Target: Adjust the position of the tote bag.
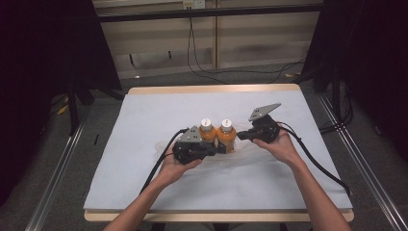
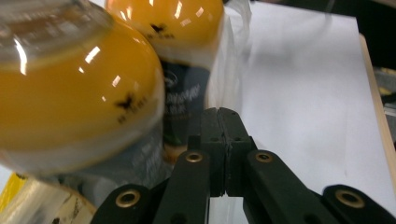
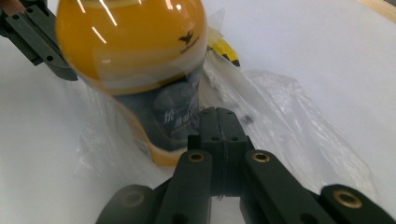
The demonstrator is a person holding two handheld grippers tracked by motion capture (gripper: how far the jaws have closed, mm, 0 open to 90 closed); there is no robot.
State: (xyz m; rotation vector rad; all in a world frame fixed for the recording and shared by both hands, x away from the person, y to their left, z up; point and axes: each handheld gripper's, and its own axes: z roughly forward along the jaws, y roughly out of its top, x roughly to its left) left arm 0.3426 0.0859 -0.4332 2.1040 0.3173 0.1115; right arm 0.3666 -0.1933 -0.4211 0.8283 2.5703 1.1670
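White cloth (image 1: 144,144) covers the table, and mid-table two orange bottles (image 1: 217,134) stand side by side, touching, inside a clear plastic wrap (image 3: 289,116). Left gripper (image 1: 222,148) sits at their near left, jaws pressed together on a fold of that wrap. Right gripper (image 1: 239,135) meets them from the right, jaws likewise closed, pinching the wrap beside the bottle.

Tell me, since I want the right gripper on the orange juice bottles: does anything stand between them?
Only the clear plastic wrap around the two orange juice bottles; the right gripper, jaws shut, reaches them through that film.
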